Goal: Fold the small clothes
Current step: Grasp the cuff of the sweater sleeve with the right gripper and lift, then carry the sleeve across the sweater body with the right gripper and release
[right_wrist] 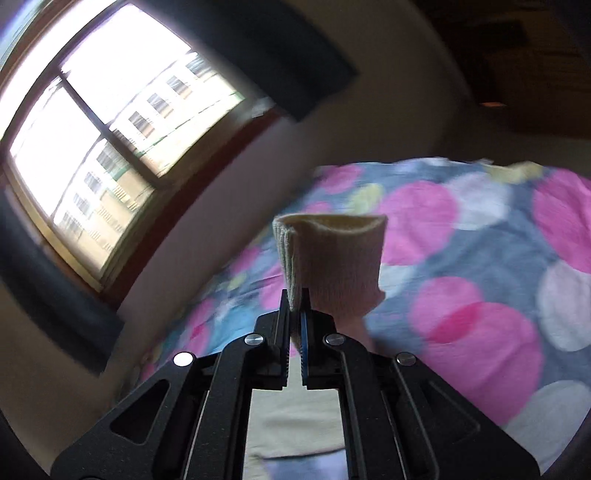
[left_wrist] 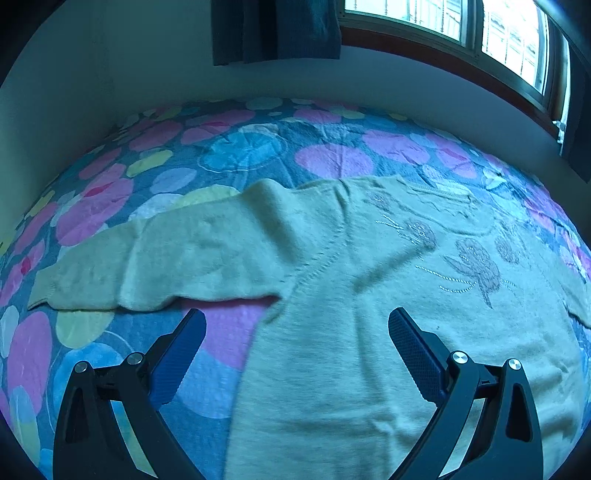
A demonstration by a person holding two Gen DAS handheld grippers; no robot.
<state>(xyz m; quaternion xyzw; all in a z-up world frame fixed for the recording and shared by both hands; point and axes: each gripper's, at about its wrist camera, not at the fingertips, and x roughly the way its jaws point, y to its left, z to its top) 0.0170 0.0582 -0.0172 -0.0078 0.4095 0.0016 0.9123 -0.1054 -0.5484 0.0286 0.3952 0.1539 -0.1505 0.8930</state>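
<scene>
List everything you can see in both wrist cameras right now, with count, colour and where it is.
sweater: one, cream with pinkish embroidered motifs on the chest, lying flat on the bedspread, one sleeve stretched out to the side
sleeve cuff: one, cream, ribbed, lifted above the bed
bedspread: one, blue-grey with pink, yellow and light blue circles, covering the bed
window: one, dark wooden frame, in the wall beside the bed
curtain: one, dark, hanging on the wall next to the window
left tool: one, black with blue pads, open, over the sweater's side edge
right tool: one, black, shut on the sleeve cuff
</scene>
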